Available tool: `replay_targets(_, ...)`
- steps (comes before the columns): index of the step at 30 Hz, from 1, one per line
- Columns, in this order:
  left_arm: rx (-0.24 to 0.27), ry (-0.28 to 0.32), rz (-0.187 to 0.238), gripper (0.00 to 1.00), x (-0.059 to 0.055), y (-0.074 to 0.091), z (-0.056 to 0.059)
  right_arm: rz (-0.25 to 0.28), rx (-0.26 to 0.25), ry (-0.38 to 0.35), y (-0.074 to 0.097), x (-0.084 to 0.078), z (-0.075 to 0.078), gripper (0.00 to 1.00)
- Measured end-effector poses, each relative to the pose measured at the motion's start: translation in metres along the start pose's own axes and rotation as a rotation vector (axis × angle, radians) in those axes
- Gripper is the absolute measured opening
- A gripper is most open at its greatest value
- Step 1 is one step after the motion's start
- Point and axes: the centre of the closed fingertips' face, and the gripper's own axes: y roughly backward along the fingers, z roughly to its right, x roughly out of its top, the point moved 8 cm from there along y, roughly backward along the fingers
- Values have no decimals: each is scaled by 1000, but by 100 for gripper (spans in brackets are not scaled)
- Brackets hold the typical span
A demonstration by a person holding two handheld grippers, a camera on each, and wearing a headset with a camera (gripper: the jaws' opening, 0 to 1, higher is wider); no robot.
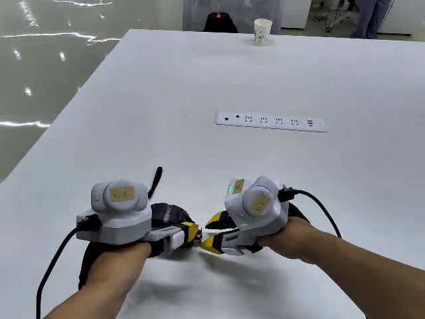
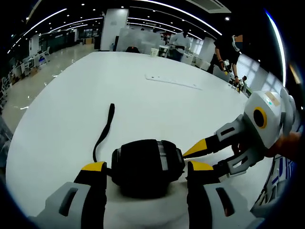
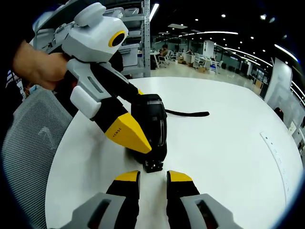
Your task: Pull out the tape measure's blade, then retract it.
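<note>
A black tape measure [image 2: 147, 167] rests on the white table [image 1: 199, 86], and my left gripper [image 2: 147, 168] is shut on its body, yellow fingertips [image 2: 95, 167] pressed on either side. In the head view the tape measure [image 1: 169, 218] sits at the left gripper's [image 1: 189, 232] tip. Its black wrist strap [image 2: 106, 129] trails away over the table. My right gripper [image 3: 153, 179] stands open with a narrow gap, just short of the blade's end hook [image 3: 153, 166] low on the case [image 3: 155, 126]. No blade shows outside the case.
A white power strip [image 1: 270, 121] lies mid-table and a paper cup [image 1: 263, 31] stands at the far edge by a chair [image 1: 220, 23]. The table's left edge [image 1: 60, 119] drops to a shiny floor. A grey mesh chair [image 3: 28, 143] is close by.
</note>
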Motion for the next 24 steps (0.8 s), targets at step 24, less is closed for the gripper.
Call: replay_targets(24,-71,-128,29,71,-5,24,-2,38,-143,-129,53,-26,-15,33)
